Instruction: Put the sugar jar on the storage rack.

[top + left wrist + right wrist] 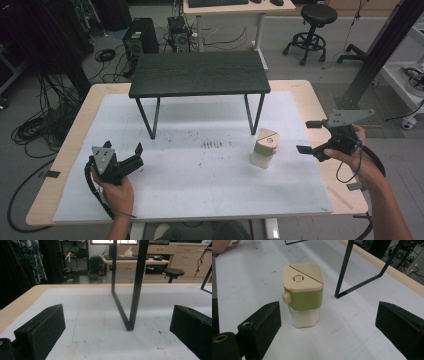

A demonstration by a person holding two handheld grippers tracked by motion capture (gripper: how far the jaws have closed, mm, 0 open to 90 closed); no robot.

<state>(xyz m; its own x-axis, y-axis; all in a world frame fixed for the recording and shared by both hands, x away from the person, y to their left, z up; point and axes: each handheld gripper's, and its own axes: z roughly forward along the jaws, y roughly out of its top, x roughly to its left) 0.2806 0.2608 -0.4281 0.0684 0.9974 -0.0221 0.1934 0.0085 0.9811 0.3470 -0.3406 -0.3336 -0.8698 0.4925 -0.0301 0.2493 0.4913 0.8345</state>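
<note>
A small jar (pixel 264 148) with a beige lid, a green band and white powder in its clear base stands upright on the white mat (pixel 200 190), right of centre. My right gripper (pixel 309 136) is held open to the right of the jar, pointing at it and apart from it. In the right gripper view the jar (pixel 302 296) stands ahead of the right gripper (pixel 328 311), between the lines of the wide-apart jaws and untouched. My left gripper (pixel 137 157) rests open at the mat's front left with nothing between its jaws. In the left gripper view, the left gripper (pixel 112 321) faces a black table leg (pixel 132 302).
A low black table (pixel 200 73) on thin metal legs stands at the back of the mat; its right front leg (pixel 256 117) is just behind the jar. The wooden tabletop edge (pixel 65 165) borders the mat. Cables, a computer tower (pixel 141 37) and a stool (pixel 312 30) sit on the floor beyond.
</note>
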